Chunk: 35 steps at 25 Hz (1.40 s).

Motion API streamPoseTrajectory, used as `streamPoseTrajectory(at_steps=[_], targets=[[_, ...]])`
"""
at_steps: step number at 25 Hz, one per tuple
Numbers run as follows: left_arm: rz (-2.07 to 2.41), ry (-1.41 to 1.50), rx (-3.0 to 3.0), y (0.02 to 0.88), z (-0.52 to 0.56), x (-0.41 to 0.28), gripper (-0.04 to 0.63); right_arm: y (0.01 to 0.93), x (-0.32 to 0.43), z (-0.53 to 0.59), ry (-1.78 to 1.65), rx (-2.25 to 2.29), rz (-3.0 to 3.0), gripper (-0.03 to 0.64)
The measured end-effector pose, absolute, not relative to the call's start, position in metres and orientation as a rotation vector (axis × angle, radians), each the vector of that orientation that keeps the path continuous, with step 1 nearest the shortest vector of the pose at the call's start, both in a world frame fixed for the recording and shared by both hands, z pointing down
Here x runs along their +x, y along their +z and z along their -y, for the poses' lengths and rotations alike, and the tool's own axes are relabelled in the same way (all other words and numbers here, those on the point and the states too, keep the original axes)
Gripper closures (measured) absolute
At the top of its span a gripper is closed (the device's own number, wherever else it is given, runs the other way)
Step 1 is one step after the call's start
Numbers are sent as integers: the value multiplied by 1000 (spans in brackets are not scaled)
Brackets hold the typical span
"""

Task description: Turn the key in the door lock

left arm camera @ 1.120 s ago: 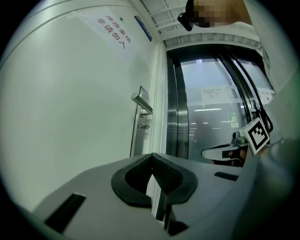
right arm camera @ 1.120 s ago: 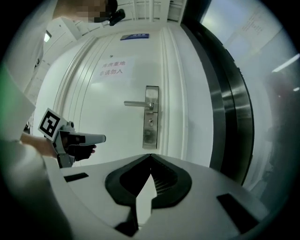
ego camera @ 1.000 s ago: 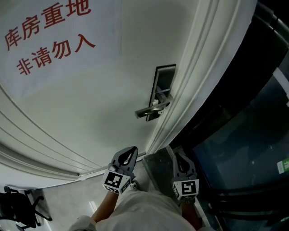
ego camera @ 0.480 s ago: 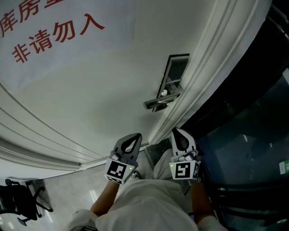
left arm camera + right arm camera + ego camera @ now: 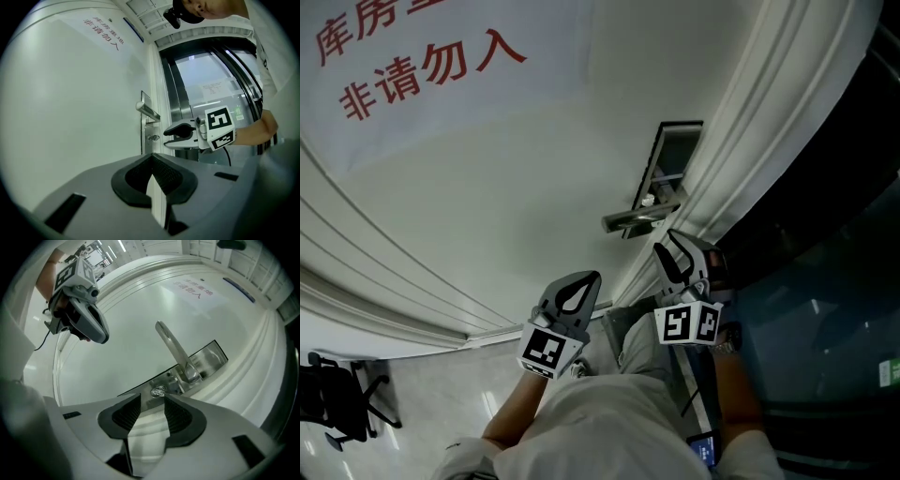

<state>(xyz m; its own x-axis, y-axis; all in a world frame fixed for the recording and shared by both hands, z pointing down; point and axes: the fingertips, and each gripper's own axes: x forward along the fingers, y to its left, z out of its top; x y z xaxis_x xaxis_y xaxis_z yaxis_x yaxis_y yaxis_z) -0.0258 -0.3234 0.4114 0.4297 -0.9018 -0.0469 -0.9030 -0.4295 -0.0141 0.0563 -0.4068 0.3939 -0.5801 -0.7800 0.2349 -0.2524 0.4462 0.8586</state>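
Note:
On the white door (image 5: 534, 187) a metal lock plate (image 5: 668, 164) carries a lever handle (image 5: 639, 220), with a small silver key (image 5: 158, 391) in the keyhole below the lever. My right gripper (image 5: 152, 400) points at that key. Its jaws are opening, and the key stands just ahead of the tips with no pad pressing on it. In the left gripper view the right gripper (image 5: 172, 137) shows parted fingers next to the key (image 5: 153, 138). My left gripper (image 5: 577, 289) hangs lower left of the lock, shut and empty, away from the door hardware.
A moulded white door frame (image 5: 741, 141) runs beside the lock, with dark glass panels (image 5: 834, 281) to its right. Red characters (image 5: 422, 66) are printed on the upper part of the door. An office chair (image 5: 337, 412) stands at lower left.
My right gripper has risen towards the lock, rolled over, and gone from shut to parted jaws. The left gripper has only drifted slightly upward.

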Motion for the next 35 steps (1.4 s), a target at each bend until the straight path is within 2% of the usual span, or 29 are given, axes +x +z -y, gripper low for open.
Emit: streamPoseTrajectory(at_steps=[7,19,23,24,25,26,35], targets=[[-1691,33,-2593,408,328,-30,591,394,40,431,-1244,767,1945,483],[-1732,40,-2568,408,324,-41,591,390,31,445,-1284,828,1889,496],[-1736,38,-2568,409,323,-45,591,391,32,444,-1280,852,1894,517],[-1729,37,-2563,409,323,-45,591,390,32,444,-1278,862,1900,534],[-1722,37,-2560,408,323,-45,591,389,32,444,-1277,874,1906,592],[-1716,35,-2559,408,323,-44,591,388,32,444,-1273,886,1913,592],[-1710,40,-2579,410,323,-37,591,383,35,448,-965,1073,2191,597]])
